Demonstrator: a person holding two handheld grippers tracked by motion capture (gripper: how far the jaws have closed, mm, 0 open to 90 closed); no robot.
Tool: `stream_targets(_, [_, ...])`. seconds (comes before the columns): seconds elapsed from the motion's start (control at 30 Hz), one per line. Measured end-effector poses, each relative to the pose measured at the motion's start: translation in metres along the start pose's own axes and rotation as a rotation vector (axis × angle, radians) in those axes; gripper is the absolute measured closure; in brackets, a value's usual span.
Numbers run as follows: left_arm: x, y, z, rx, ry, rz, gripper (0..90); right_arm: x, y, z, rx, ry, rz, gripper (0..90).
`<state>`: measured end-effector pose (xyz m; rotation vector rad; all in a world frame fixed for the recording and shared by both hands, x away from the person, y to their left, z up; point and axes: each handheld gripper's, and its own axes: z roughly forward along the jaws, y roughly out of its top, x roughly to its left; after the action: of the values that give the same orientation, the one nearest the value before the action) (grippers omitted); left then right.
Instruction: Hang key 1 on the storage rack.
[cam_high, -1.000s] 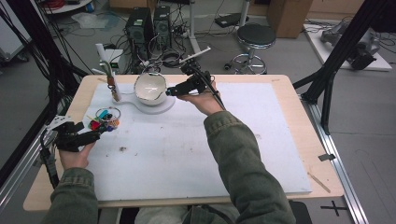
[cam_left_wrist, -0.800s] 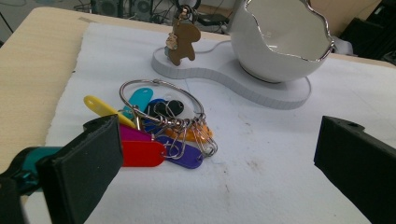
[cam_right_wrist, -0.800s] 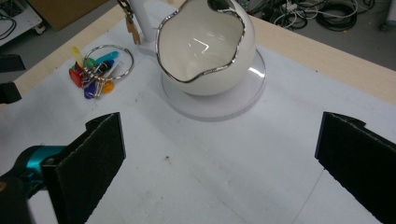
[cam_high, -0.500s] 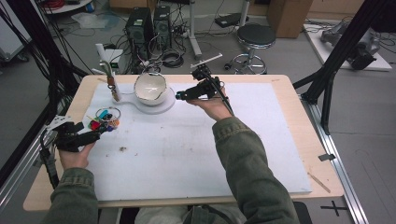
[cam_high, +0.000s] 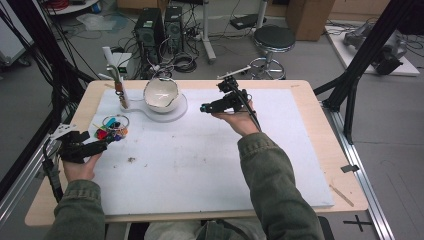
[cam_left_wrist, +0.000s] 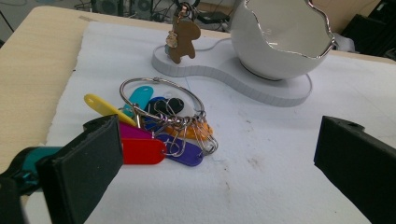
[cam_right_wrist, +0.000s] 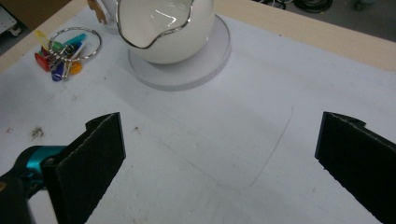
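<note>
Key ring (cam_left_wrist: 161, 100) with coloured plastic tags lies flat on white mat (cam_high: 200, 150) at the tabletop's (cam_high: 320, 120) left side, just ahead of left gripper (cam_high: 102, 145). Left gripper view: jaws wide apart, nothing between them; left jaw sits just beside the red tag (cam_left_wrist: 142, 150), touching or not, cannot tell. Tags fan out from the ring: yellow, teal, blue, black, orange, purple, red. Left hand (cam_high: 77, 165) holds the gripper low near the mat's left edge.

Right gripper (cam_high: 205, 108) held above the mat's middle-back area, to the right of the white egg-shaped bowl (cam_high: 161, 94), pointing left toward it. Right gripper view: jaws spread wide, empty, bare mat below them, bowl (cam_right_wrist: 163, 28) and key ring (cam_right_wrist: 70, 46) farther off. Bowl has a jagged silver rim and stands on a white base plate (cam_high: 175, 111). Brown bear-shaped charm (cam_left_wrist: 183, 39) hangs over the narrow end of that base, just left of the bowl. Grippers are well apart from each other. Small dark crumbs (cam_high: 131, 160) on mat near left hand.
</note>
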<state>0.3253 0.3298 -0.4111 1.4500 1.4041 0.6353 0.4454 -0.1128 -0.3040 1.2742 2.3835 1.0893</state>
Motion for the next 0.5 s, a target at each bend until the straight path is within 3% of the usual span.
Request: stream_targets(0.5, [-0.002,-0.001,0.0,0.01,-0.003,0.007,1.7,-0.023,-0.029,-0.014,0.016,-0.033,0.058,0.7])
